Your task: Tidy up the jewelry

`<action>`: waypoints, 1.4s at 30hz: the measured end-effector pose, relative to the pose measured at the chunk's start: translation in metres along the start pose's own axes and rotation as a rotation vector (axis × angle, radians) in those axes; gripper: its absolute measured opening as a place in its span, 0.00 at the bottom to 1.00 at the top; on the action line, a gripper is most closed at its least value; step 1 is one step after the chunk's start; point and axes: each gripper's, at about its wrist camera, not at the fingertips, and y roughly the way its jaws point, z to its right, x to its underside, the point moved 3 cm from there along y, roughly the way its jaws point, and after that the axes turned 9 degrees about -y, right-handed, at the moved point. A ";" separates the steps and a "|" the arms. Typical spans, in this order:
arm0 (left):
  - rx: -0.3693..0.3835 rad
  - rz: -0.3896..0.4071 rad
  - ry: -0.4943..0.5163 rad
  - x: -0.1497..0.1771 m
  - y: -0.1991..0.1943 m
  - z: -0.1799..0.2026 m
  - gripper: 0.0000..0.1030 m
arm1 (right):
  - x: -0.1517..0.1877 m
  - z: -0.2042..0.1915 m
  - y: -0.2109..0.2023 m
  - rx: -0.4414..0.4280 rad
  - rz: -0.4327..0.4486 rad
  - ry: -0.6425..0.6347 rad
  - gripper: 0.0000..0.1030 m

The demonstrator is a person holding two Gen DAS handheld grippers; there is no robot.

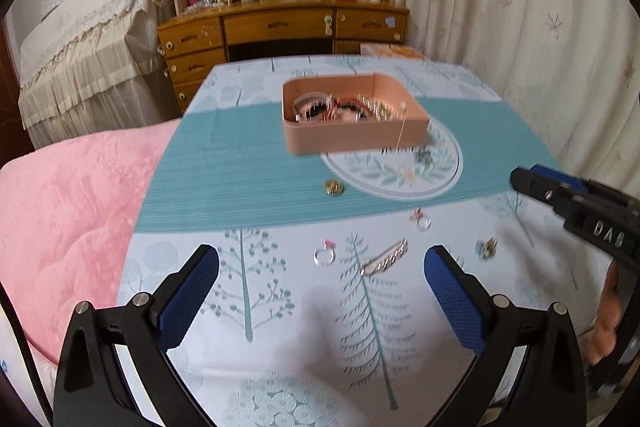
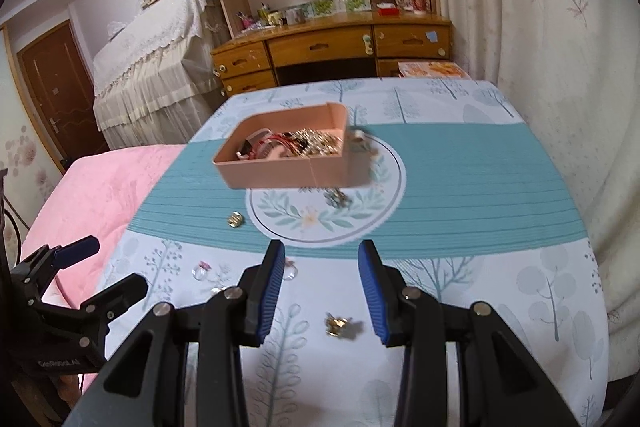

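Observation:
A pink box (image 1: pixel 356 135) (image 2: pixel 288 171) with several bracelets and chains in it stands mid-table on the teal band. Loose pieces lie in front of it: a gold ring (image 1: pixel 334 187) (image 2: pixel 235 219), a clear ring with a pink stone (image 1: pixel 324 255) (image 2: pixel 201 270), another clear ring (image 1: pixel 422 223), a silver hair clip (image 1: pixel 386 259), and a gold earring piece (image 1: pixel 486 247) (image 2: pixel 339 325). My left gripper (image 1: pixel 322 259) is open and empty, over the clear ring and clip. My right gripper (image 2: pixel 322 259) is open and empty, with the gold earring piece lying between its fingers.
The table (image 1: pixel 280 347) carries a tree-print cloth with a round leaf motif (image 2: pixel 324 211). A pink quilt (image 1: pixel 68 207) lies to the left. A wooden desk with shelves (image 1: pixel 280 27) and a curtain (image 1: pixel 520 27) stand behind. A dark brooch (image 2: pixel 338 197) lies by the box.

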 end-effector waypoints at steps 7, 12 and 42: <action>0.038 -0.060 0.029 0.020 0.019 -0.001 0.99 | 0.025 0.005 0.019 -0.020 -0.087 -0.051 0.37; 0.058 -0.104 0.005 0.024 0.034 -0.006 0.90 | 0.043 0.003 0.030 -0.050 -0.139 -0.088 0.37; 0.110 -0.202 0.247 0.021 0.080 0.047 0.34 | 0.058 0.007 0.043 -0.116 -0.141 -0.115 0.37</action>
